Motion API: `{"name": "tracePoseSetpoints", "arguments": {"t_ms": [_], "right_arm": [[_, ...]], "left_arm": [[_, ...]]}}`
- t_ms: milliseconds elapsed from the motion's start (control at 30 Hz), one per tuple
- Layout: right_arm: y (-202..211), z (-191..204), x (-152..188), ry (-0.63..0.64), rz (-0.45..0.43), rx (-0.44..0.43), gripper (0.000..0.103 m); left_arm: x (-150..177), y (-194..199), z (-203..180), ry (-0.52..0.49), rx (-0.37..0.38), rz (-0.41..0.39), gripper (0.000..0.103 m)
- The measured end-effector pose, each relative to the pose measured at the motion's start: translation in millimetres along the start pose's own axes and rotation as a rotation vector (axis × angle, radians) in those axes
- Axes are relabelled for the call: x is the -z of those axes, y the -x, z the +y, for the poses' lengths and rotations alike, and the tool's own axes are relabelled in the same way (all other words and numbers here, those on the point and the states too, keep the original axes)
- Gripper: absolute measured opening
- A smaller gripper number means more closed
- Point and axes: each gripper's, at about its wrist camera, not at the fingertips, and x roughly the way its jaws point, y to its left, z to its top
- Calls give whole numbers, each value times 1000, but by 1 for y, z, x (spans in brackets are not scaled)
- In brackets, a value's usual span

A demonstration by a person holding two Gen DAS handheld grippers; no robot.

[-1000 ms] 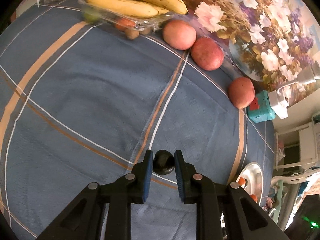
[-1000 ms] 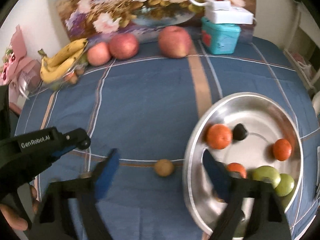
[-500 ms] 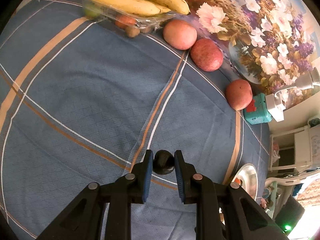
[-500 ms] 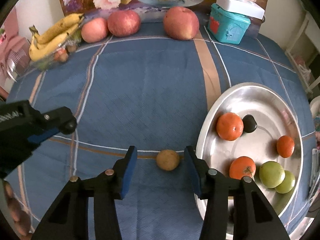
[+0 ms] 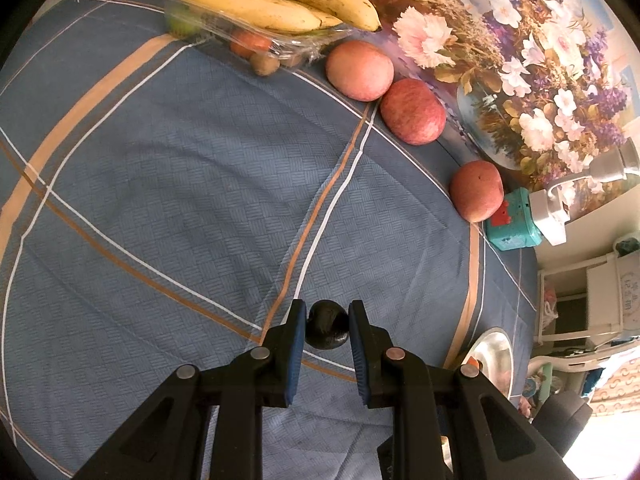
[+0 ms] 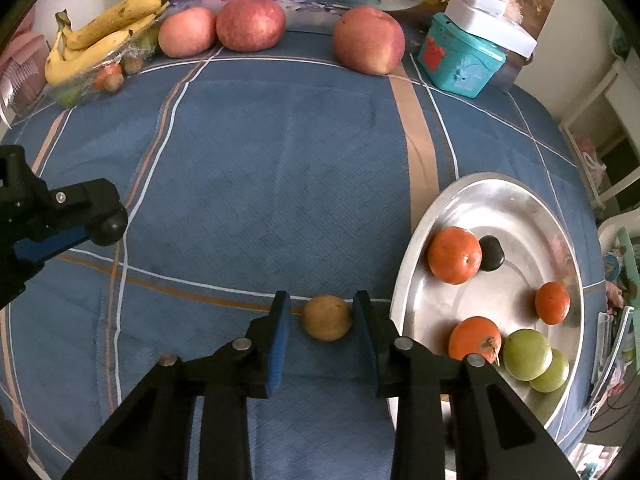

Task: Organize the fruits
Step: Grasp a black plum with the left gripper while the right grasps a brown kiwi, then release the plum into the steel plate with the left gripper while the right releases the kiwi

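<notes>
**Blue checked tablecloth, fruit half sorted**

Blue cloth [image 6: 280, 168] with tan and white stripes covers the table, a flower painting [image 5: 520, 60] propped at its far edge. The left gripper [image 5: 328, 330] is closed on a small black fruit [image 5: 327, 330], its blue pads pressing both sides, held above the cloth. The right gripper [image 6: 320, 320] stands partly open around a small brown fruit [image 6: 327, 318] lying on the cloth: the right pad sits at the fruit's edge, the left pad a little apart. Just right of that gripper, a silver dish [image 6: 520, 200] holds three oranges [image 6: 454, 255], two green fruits [image 6: 527, 354] and another black fruit [image 6: 491, 253]. Far ahead, three apples [image 6: 368, 40] line the painting's foot; bananas [image 6: 104, 40] rest on a clear tray [image 5: 224, 28] at far left, a teal box [image 6: 460, 60] at far right.
</notes>
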Motion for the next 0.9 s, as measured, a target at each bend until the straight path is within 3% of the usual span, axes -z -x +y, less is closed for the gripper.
{"name": "tracePoseSetpoints", "arguments": {"t_ms": [433,500,600,900], "right_arm": [[2,-1,-2,-11,-4,-9,27],[3,-3,-3,-19,-3,-38,27],[9,-3,-6,-55,-7,-158,27],[34,2,-14,-61,-55,-233,27]], "left_arm": [[0,0,0,0,-1,-1,23],[0,0,1,0,-2,-3,23],[0,0,2,4,-2,-4,23],[0,7,2,10,-2,-17,23]]}}
